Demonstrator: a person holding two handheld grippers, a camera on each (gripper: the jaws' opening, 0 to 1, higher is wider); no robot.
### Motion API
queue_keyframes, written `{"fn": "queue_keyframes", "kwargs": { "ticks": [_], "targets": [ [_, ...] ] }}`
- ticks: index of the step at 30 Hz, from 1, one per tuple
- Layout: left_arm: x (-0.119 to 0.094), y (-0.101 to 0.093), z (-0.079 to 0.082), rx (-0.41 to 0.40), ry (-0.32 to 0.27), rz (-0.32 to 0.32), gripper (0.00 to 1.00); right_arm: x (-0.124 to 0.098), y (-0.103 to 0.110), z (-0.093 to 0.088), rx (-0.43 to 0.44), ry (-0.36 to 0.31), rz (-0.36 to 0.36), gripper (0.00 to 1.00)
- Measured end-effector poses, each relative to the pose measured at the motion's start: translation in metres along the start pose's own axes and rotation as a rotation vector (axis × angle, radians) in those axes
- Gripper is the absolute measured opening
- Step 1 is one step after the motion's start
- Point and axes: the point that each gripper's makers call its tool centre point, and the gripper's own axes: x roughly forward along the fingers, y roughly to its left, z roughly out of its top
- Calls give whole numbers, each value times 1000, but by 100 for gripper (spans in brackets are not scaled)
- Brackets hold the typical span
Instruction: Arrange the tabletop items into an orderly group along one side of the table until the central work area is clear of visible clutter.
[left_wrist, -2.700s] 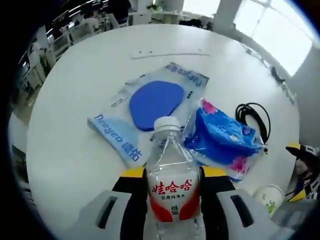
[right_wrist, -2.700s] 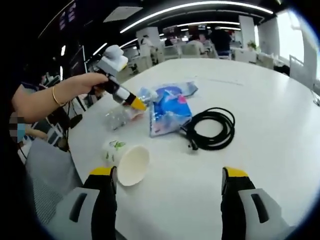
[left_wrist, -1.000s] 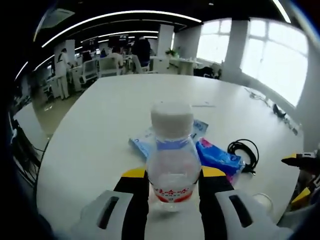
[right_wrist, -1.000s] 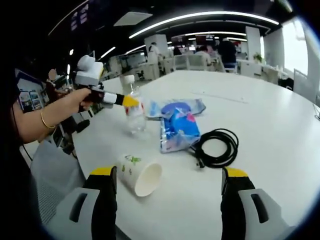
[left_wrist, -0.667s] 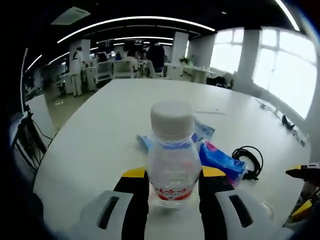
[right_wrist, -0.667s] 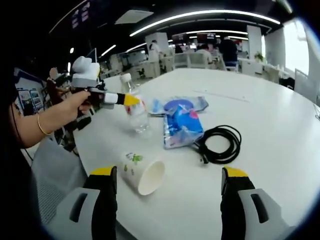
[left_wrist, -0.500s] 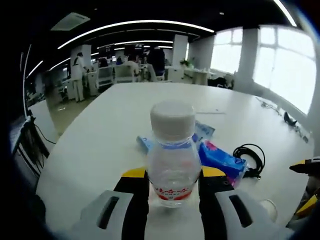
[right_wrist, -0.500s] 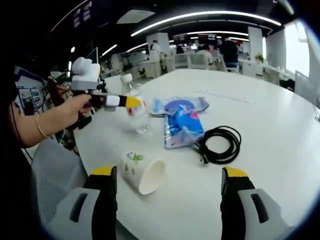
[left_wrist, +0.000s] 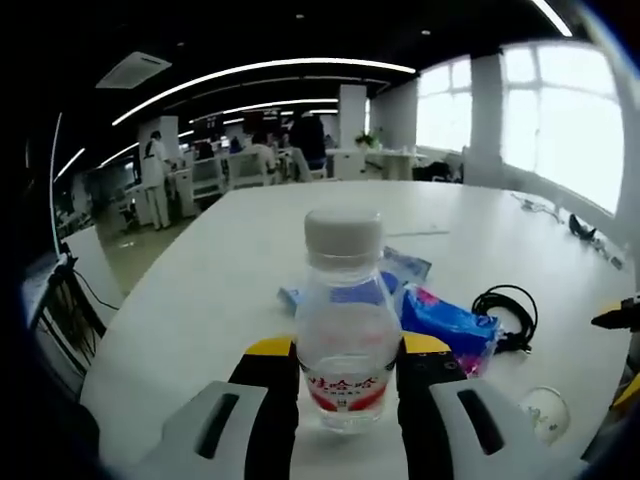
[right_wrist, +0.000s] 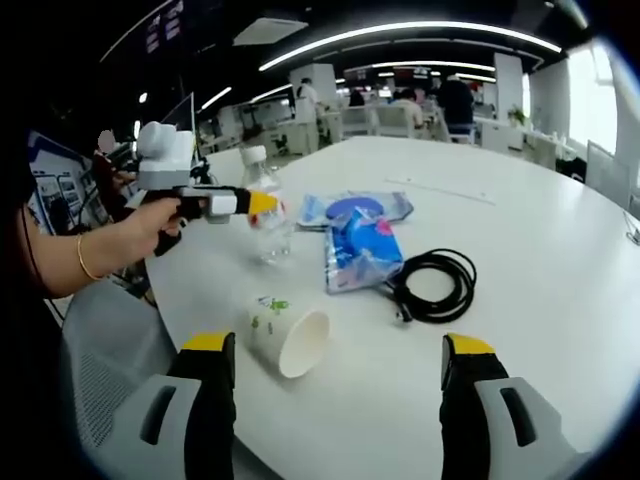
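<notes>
A clear water bottle (left_wrist: 348, 330) with a white cap and red label stands upright on the white round table (left_wrist: 210, 290), near its edge. My left gripper (left_wrist: 348, 346) is shut on the bottle's body, one yellow-tipped jaw on each side. In the right gripper view, the same bottle (right_wrist: 265, 228) sits under the left gripper (right_wrist: 262, 204), which a hand holds. My right gripper (right_wrist: 337, 344) hangs open above the table with nothing between its jaws. A paper cup (right_wrist: 290, 335) lies on its side just ahead of it.
A blue tissue pack (right_wrist: 360, 250) lies on a blue paddle package (right_wrist: 350, 208) behind the bottle. A coiled black cable (right_wrist: 432, 283) sits beside them. In the left gripper view, pack (left_wrist: 445, 325), cable (left_wrist: 510, 315) and cup (left_wrist: 545, 412) lie right of the bottle. Office desks and people stand beyond.
The bottle, lying tipped in my left gripper 2.7 s ago, now stands upright on the table, gripper still around it. The right gripper has barely shifted.
</notes>
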Motion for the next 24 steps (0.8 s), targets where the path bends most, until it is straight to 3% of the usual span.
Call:
{"fn": "queue_keyframes", "kwargs": {
  "ticks": [8,24],
  "targets": [
    [-4,13,14,11,-36,21,35,1,0,0,-2,8,2,83],
    [8,63,44,24,-107,108,35,13,-4,9,-16,30,10,83]
  ]
}}
